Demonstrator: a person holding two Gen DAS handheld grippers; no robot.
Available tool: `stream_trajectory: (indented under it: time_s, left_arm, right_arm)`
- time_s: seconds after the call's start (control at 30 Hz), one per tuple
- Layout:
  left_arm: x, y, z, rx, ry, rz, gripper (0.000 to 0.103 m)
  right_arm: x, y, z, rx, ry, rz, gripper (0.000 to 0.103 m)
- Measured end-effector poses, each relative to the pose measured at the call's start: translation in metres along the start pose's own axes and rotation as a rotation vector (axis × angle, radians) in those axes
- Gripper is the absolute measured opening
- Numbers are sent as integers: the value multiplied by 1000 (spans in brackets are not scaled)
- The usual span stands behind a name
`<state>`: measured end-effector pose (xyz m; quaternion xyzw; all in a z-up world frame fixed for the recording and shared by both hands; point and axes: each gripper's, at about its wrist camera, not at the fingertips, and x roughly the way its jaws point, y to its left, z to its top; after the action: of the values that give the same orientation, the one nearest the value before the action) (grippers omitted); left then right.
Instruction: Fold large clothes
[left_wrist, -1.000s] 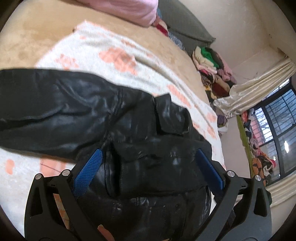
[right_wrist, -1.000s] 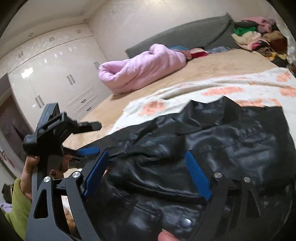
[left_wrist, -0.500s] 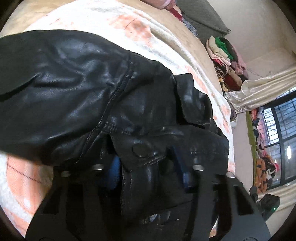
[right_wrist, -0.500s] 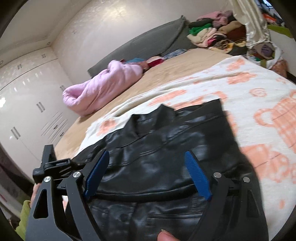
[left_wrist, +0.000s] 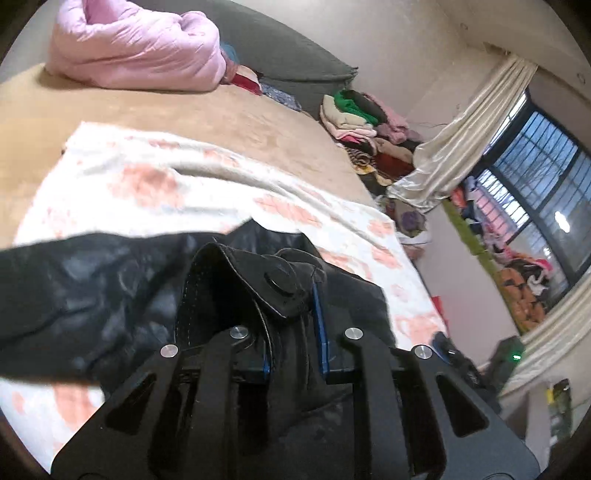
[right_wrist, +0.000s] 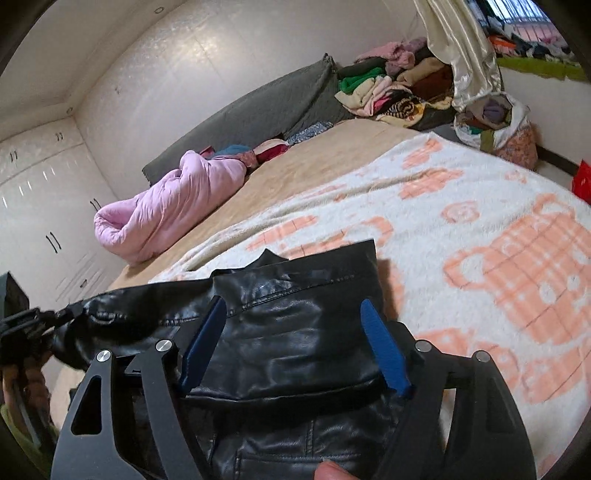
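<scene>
A black leather jacket (left_wrist: 92, 295) lies on a white blanket with orange patterns (left_wrist: 166, 184). My left gripper (left_wrist: 288, 317) is closing, and its blue pads pinch a raised fold of the jacket that bears a snap button (left_wrist: 280, 284). In the right wrist view the jacket (right_wrist: 295, 350) stretches to the left, where the left gripper (right_wrist: 22, 325) holds its end up. My right gripper (right_wrist: 291, 306) is over the jacket's right part, near its edge. Its jaws are narrowing, still wide apart, with leather between the blue fingers (right_wrist: 384, 350) and no grip on it.
The blanket (right_wrist: 498, 258) covers a tan bed. A rolled pink quilt (right_wrist: 166, 210) and a grey headboard (right_wrist: 258, 107) are at the far end. A heap of clothes (right_wrist: 399, 85), a curtain (left_wrist: 461, 140) and a barred window (left_wrist: 535, 184) are to the right; white wardrobes (right_wrist: 44, 206) to the left.
The left gripper went from wide open over the jacket to shut on a fold and rose with it. The right gripper slid right to the jacket's edge and narrowed slightly.
</scene>
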<state>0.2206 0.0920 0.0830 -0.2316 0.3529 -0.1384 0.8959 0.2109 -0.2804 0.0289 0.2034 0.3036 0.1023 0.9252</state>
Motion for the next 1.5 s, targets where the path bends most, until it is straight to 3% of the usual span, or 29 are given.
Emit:
stream_trajectory:
  time_s: [0.17, 0.37, 0.6, 0.67, 0.87, 1.03, 1.1, 1.33, 1.5]
  left_arm:
    - [32, 37, -5, -4, 54, 97, 9]
    - [60, 87, -31, -88, 153, 195, 9]
    - [65, 103, -46, -104, 182, 222, 10]
    - [70, 106, -45, -110, 187, 223, 10]
    - [77, 113, -47, -128, 199, 202, 10]
    - [79, 117, -48, -136, 200, 196, 11]
    - [78, 111, -48, -106, 197, 210, 12]
    - [66, 97, -47, -71, 178, 217, 14]
    - [46, 84, -47, -46, 142, 233, 26]
  right_arm:
    - [13, 8, 13, -84, 33, -56, 58]
    - [60, 22, 20, -214, 143, -96, 58]
    - [122, 27, 16, -328, 271, -140, 58]
    - [142, 21, 11, -348, 319, -189, 58]
    - [175, -12, -6, -314, 427, -255, 58]
    - [177, -11, -11, -325, 412, -266, 59]
    - [167, -3, -10, -335, 400, -267, 65]
    - [110, 23, -17, -316, 320, -132, 76]
    - [89, 36, -29, -339, 318, -99, 80]
